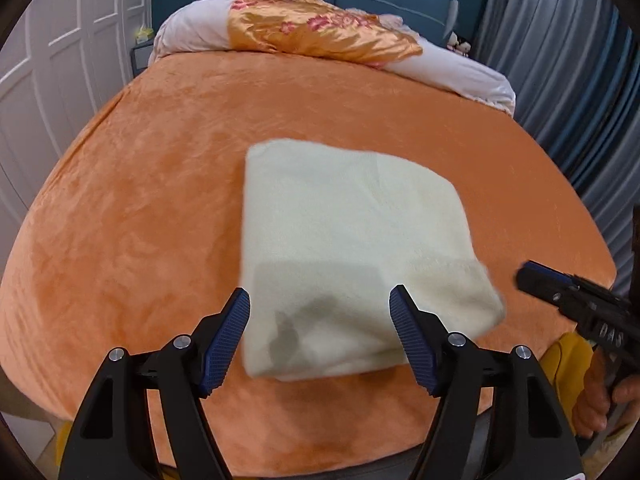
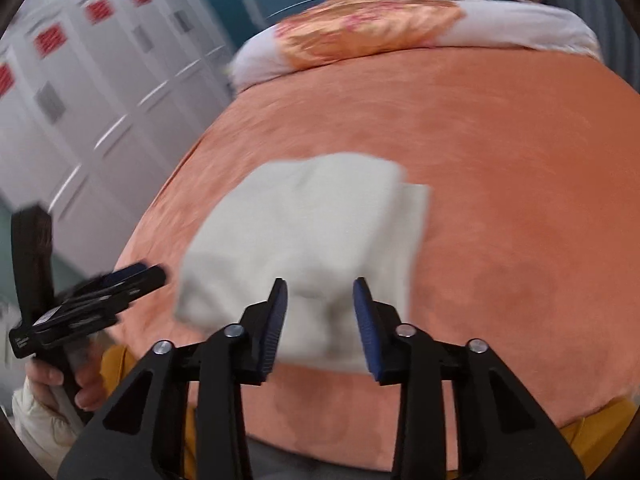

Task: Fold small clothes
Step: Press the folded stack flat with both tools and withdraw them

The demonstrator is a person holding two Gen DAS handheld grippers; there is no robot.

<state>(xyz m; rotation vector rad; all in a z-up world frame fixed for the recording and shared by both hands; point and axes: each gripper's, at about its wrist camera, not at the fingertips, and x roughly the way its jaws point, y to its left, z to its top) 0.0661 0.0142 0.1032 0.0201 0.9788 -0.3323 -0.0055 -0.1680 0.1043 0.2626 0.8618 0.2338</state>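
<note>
Where the left wrist camera looks along its fingers, the left hand-held gripper (image 1: 320, 336) hangs spread wide and empty above the near end of a folded cream fleece garment (image 1: 352, 248), which lies on an orange plush bed cover (image 1: 140, 184). At the right edge, the right hand-held gripper (image 1: 532, 276) shows side-on, its gap unreadable. From the blurred right wrist camera, the right hand-held gripper (image 2: 320, 320) is parted, empty, over the same garment (image 2: 304, 220), with the left hand-held gripper (image 2: 148, 272) at left.

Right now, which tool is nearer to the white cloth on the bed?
Left. The left tool hangs open over the near edge of the white cloth; the right tool, also open, is off its right side.
</note>
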